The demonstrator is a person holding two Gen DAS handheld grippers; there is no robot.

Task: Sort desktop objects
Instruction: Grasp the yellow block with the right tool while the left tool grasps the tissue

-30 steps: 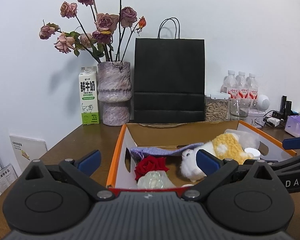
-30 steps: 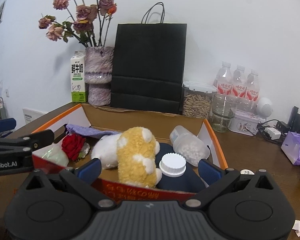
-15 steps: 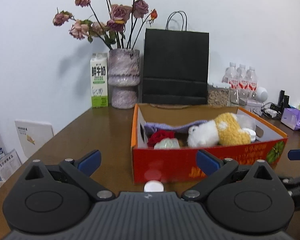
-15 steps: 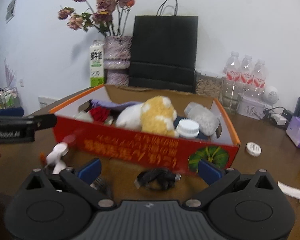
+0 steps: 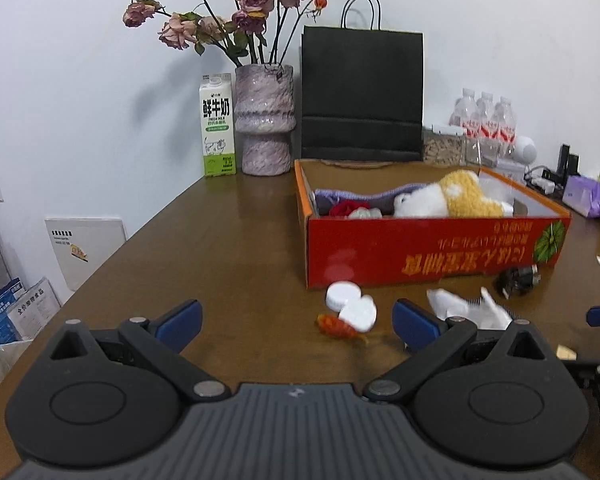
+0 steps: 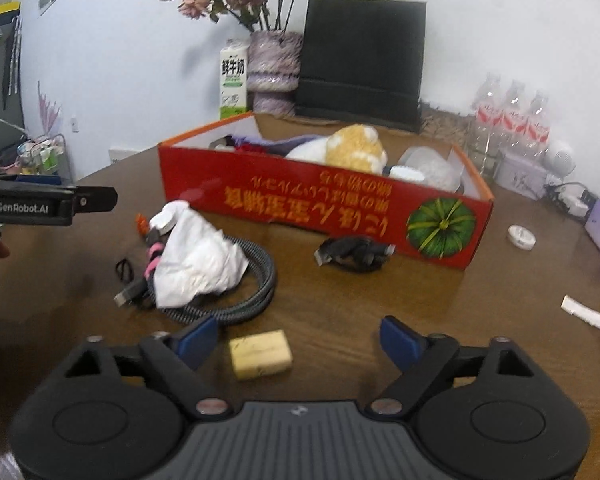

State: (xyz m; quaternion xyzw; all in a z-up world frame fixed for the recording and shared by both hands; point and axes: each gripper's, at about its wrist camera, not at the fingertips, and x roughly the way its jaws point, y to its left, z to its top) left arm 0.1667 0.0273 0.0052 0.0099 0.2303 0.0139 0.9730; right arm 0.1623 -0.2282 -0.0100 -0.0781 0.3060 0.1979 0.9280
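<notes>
Both claws hover wide open and empty over loose desk clutter in front of the red box [image 6: 324, 204].

A yellow block [image 6: 261, 353] lies on the table [image 5: 204, 256] just ahead of the right claw [image 6: 299, 338], between its spread fingers and nearer the left one. Farther ahead and to its left, crumpled tissue [image 6: 198, 258] sits on a coiled cable [image 6: 244, 296]; a black clip [image 6: 354, 252] rests straight ahead against the box. Two white caps [image 5: 350, 304] and an orange scrap [image 5: 336, 325] lie just ahead of the left claw [image 5: 298, 320], between its fingers. The box beyond holds a plush toy [image 5: 448, 200]. Behind stand a vase [image 5: 265, 120], milk carton [image 5: 218, 126] and black bag [image 5: 362, 94].
</notes>
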